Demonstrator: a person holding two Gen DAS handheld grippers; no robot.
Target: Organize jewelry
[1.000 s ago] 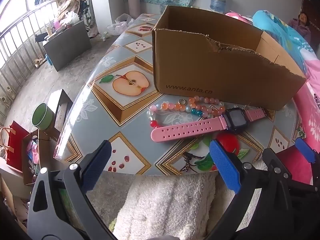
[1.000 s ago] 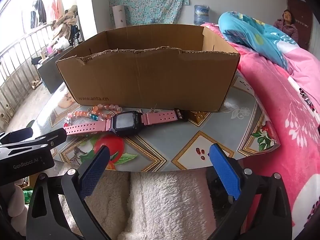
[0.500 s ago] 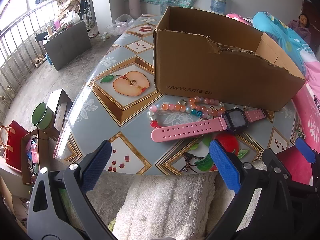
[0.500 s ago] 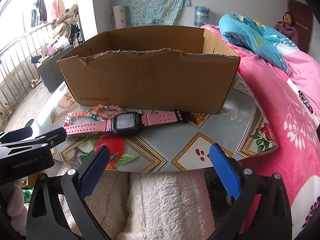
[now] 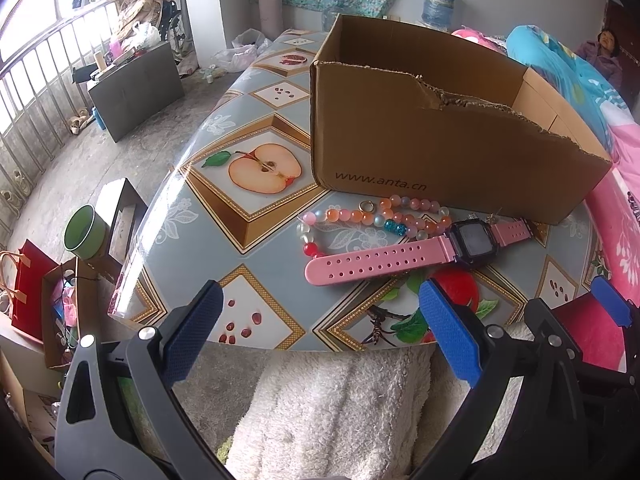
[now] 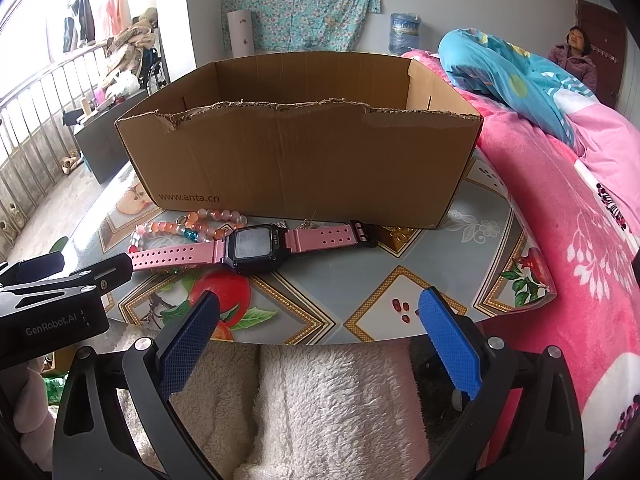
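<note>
A pink-strapped watch (image 5: 404, 258) (image 6: 256, 245) with a black face lies flat on the fruit-patterned table (image 5: 256, 208), in front of an open cardboard box (image 5: 436, 156) (image 6: 304, 168). Behind the strap curls a bracelet of orange, pink and white beads (image 5: 372, 218) (image 6: 192, 224), with a small ring (image 5: 366, 206) by the box wall. My left gripper (image 5: 316, 332) hovers open at the table's near edge, short of the watch. My right gripper (image 6: 318, 336) is open too, near the front edge, right of the watch. Both hold nothing.
A pink flowered blanket (image 6: 568, 216) and a blue quilt (image 6: 508, 76) lie to the right. A person (image 6: 572, 60) sits at the far right. A white fluffy cloth (image 6: 320, 408) lies below the grippers. Left of the table, on the floor, are a green cup (image 5: 82, 232) and boxes.
Both views have shifted only slightly; the grippers stay open and the watch, beads and box lie where they were.
</note>
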